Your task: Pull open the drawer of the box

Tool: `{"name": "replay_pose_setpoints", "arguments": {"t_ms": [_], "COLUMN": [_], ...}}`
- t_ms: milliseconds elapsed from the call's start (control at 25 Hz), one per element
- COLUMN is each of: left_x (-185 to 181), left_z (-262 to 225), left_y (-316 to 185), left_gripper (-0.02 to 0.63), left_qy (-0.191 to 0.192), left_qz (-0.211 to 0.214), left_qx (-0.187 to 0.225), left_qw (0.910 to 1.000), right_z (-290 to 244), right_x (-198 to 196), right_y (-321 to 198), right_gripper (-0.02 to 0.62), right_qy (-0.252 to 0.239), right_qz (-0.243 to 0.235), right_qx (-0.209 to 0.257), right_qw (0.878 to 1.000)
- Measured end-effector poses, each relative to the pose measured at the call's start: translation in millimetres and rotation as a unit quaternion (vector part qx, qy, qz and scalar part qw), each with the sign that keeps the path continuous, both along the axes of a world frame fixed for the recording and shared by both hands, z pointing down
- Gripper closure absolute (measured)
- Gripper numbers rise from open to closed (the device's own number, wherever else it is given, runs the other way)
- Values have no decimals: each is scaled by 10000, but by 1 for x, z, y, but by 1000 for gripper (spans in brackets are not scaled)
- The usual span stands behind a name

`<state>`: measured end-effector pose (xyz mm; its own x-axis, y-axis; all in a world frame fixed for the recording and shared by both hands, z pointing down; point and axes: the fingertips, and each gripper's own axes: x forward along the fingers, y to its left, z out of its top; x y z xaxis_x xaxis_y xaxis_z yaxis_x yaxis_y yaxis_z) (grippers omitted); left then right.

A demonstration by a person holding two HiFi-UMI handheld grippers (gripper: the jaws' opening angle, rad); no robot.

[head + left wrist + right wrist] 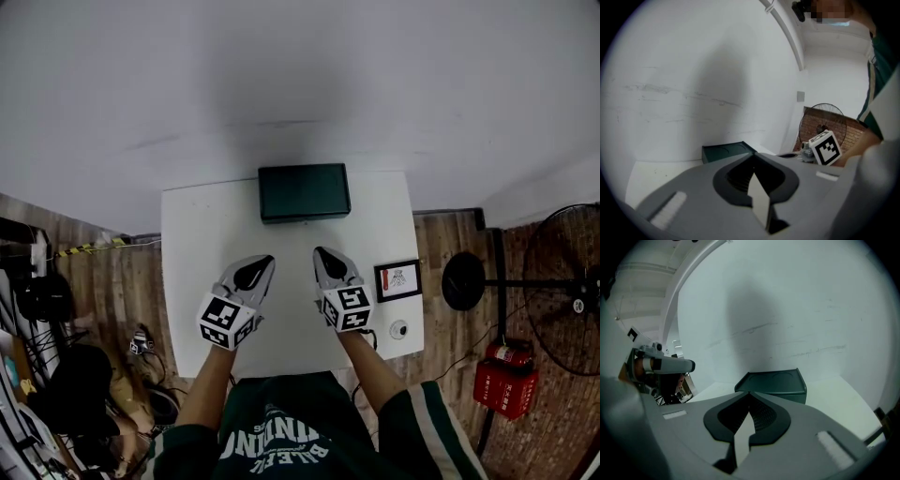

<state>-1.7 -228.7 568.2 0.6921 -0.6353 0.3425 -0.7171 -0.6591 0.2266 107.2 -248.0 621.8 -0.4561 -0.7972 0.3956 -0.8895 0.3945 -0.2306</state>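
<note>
In the head view, the dark green box (304, 192) sits at the far edge of the white surface (197, 281), centred against the wall. Its outline is a plain rectangle with nothing sticking out toward the person, so the drawer looks to be shut. The left tongs (257, 270) and right tongs (327, 260) hover side by side over the middle of the surface, tips aimed at the box and well short of it. A small framed card (397, 279) and a round white knob-like item (398, 329) lie to the right, clear of the work. In the left gripper view, the left tongs' jaws are pressed together with nothing between them, and the box stands ahead and slightly left. The right tongs' marker cube shows off to the right. In the right gripper view, the right tongs are likewise closed and empty, with the box straight ahead and apart from the tips. The pull has apparently not begun: reaching the box, finding the drawer's front and drawing it out all remain.
</note>
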Motion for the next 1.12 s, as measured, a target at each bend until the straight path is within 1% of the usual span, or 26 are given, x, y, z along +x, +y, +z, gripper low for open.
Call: {"name": "replay_pose_setpoints", "arguments": {"t_ms": [80,120,160,200,320,600,760,880,1040,1080,1120], "left_x": [-4,-7,-10,-12,-19,-41,-54,-59,-61,-61,-61], "left_z": [3,5,7,8,14,25,29,33,36,37,38], "left_y": [-3,-4,-5,-6,-9,-10,-11,-12,-13,-13,-13], "left_gripper": [554,554,554,554,554,554,554,554,554,554,554], "left_qy": [11,12,12,13,12,-41,-61,-73,-74,-72,-72], "left_qz": [-40,-59,-78,-99,-168,-328,-430,-465,-480,-479,-473], "left_qx": [-40,-63,-86,-108,-182,-338,-423,-479,-517,-524,-531], "left_qw": [10000,10000,9999,9999,9997,9989,9982,9977,9975,9975,9974], "right_z": [11,17,25,32,53,98,111,117,120,120,120], "right_x": [-3,-5,-6,-7,-10,-12,-10,-14,-13,-12,-11], "right_y": [-8,-12,-16,-21,-34,-60,-68,-75,-82,-82,-82], "right_gripper": [591,573,535,518,492,492,492,492,494,499,523], "right_qy": [24,36,49,59,96,127,52,-46,-186,-233,-273], "right_qz": [5,22,51,82,136,323,433,452,626,676,711], "right_qx": [-128,-216,-316,-418,-692,-1252,-1494,-1583,-1695,-1723,-1743], "right_qw": [9999,9998,9995,9991,9975,9915,9878,9863,9834,9825,9817]}}
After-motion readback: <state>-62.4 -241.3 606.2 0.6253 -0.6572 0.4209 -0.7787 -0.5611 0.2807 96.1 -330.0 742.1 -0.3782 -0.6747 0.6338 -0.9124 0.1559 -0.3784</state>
